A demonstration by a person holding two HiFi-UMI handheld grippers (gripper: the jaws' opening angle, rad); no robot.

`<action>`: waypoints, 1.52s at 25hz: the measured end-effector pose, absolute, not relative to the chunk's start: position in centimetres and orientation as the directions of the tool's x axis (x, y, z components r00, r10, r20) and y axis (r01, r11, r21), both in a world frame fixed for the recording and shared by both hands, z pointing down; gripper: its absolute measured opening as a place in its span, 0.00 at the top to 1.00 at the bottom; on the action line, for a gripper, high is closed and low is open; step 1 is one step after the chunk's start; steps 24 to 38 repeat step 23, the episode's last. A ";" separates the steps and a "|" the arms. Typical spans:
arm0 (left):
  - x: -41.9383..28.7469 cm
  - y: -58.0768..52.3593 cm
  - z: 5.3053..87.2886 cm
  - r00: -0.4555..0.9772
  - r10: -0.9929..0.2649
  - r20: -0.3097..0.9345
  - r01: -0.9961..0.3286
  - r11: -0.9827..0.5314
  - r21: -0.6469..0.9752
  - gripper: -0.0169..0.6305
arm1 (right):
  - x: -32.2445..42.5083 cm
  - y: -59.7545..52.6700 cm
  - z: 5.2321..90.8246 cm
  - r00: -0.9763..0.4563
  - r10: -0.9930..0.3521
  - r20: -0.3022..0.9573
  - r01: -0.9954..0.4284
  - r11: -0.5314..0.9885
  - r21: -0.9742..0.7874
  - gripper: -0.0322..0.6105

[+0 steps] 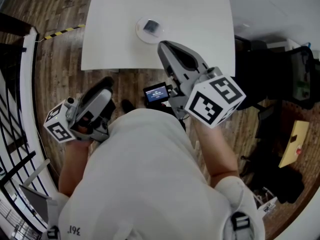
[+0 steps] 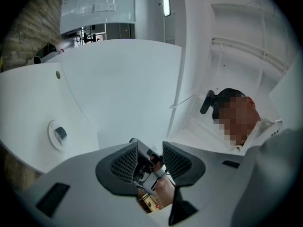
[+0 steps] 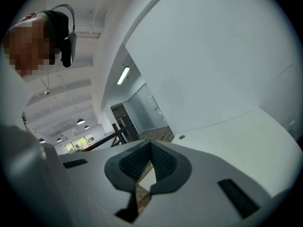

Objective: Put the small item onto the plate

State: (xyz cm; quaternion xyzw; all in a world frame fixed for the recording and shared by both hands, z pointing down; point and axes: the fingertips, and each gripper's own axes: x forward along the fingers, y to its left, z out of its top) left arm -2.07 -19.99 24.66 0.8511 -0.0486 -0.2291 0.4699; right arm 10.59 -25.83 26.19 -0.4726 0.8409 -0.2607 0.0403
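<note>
A small dark item (image 1: 151, 26) lies on a round white plate (image 1: 141, 33) near the front edge of the white table (image 1: 200, 14). My right gripper (image 1: 164, 46) points at the table just below and right of the plate, its jaws shut with nothing between them; in the right gripper view (image 3: 150, 149) the pads meet. My left gripper (image 1: 106, 84) hangs low at the left, off the table over the wooden floor, and is open and empty. In the left gripper view (image 2: 150, 149) the plate (image 2: 52, 138) and item (image 2: 60, 133) show far left.
A small device with a lit screen (image 1: 156, 93) sits between the grippers at the person's chest. Dark bags and a chair (image 1: 280, 79) crowd the right side, with a yellow object (image 1: 293, 143) on the floor. A black railing (image 1: 15, 109) runs along the left.
</note>
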 end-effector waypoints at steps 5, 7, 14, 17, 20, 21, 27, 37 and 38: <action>-1.5 -19.7 25.0 0.899 -0.275 -0.340 0.147 -0.541 0.828 0.73 | 10.3 -25.9 26.4 -0.549 -0.816 0.183 -0.781 0.422 -0.461 0.95; -1.3 -19.6 25.1 0.900 -0.273 -0.340 0.151 -0.536 0.831 0.73 | 10.4 -25.8 26.5 -0.548 -0.816 0.183 -0.782 0.422 -0.458 0.95; -1.5 -19.6 25.3 0.904 -0.263 -0.336 0.161 -0.520 0.839 0.73 | 9.9 -25.9 26.3 -0.548 -0.818 0.174 -0.776 0.420 -0.470 0.95; -0.6 -19.3 25.4 0.908 -0.257 -0.332 0.160 -0.519 0.839 0.73 | 10.7 -25.6 26.5 -0.547 -0.820 0.170 -0.774 0.417 -0.475 0.95; 0.4 -18.8 25.6 0.909 -0.254 -0.329 0.158 -0.521 0.839 0.73 | 11.7 -25.1 26.8 -0.547 -0.819 0.171 -0.775 0.417 -0.475 0.95; 0.5 -18.7 25.6 0.910 -0.255 -0.328 0.157 -0.520 0.840 0.73 | 11.8 -25.0 26.9 -0.547 -0.819 0.173 -0.775 0.417 -0.475 0.95; 0.4 -18.6 25.6 0.910 -0.256 -0.326 0.156 -0.517 0.841 0.73 | 11.7 -24.9 27.0 -0.548 -0.817 0.178 -0.775 0.417 -0.474 0.95; 0.4 -18.6 25.6 0.910 -0.256 -0.326 0.156 -0.517 0.841 0.73 | 11.7 -24.9 27.0 -0.548 -0.817 0.178 -0.775 0.417 -0.474 0.95; 0.4 -18.6 25.6 0.910 -0.256 -0.326 0.156 -0.517 0.841 0.73 | 11.7 -24.9 27.0 -0.548 -0.817 0.178 -0.775 0.417 -0.474 0.95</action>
